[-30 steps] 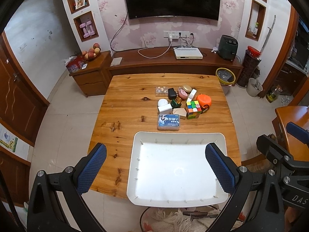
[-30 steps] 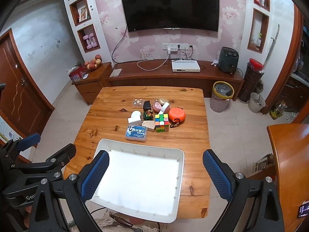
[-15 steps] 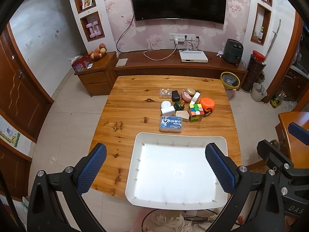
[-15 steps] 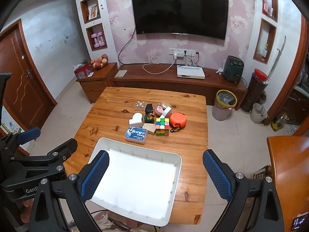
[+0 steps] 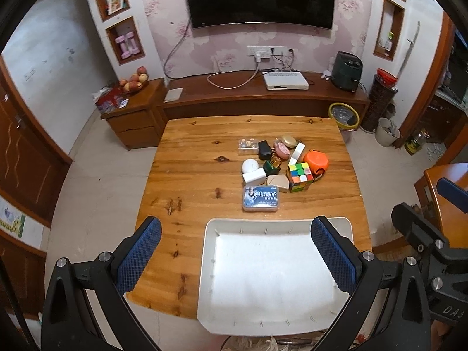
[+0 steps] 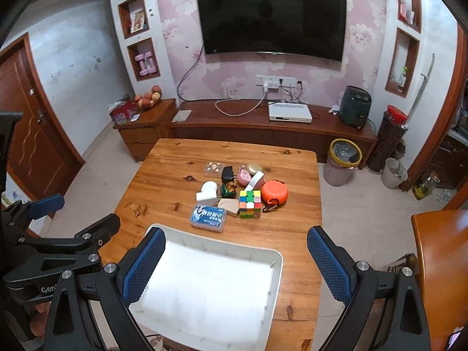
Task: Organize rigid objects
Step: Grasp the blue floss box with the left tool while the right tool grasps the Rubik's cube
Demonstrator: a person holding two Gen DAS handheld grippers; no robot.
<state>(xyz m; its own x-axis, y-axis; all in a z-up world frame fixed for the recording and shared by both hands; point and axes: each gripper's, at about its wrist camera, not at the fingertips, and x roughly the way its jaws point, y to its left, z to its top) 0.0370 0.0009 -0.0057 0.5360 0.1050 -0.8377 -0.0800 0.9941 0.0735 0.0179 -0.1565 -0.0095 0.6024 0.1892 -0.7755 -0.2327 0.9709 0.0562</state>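
Both spread wide and empty, left hand-held gripper (image 5: 234, 254) and right hand-held gripper (image 6: 235, 259) hang over the tray (image 5: 278, 222); the blue box (image 5: 261, 198) lies just beyond (long side crosswise, neither clearly nearer).

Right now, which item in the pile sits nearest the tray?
The flat blue-labelled box: it lies at the pile's near edge, just ahead of the white tray; everything else sits behind it.

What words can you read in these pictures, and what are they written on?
"DAS": on the right gripper, seen at the edge of the left camera; the rest is cut off.
"Gen": on the left gripper, seen in the right camera; cut off.
Blue box: white print, too blurred to read.
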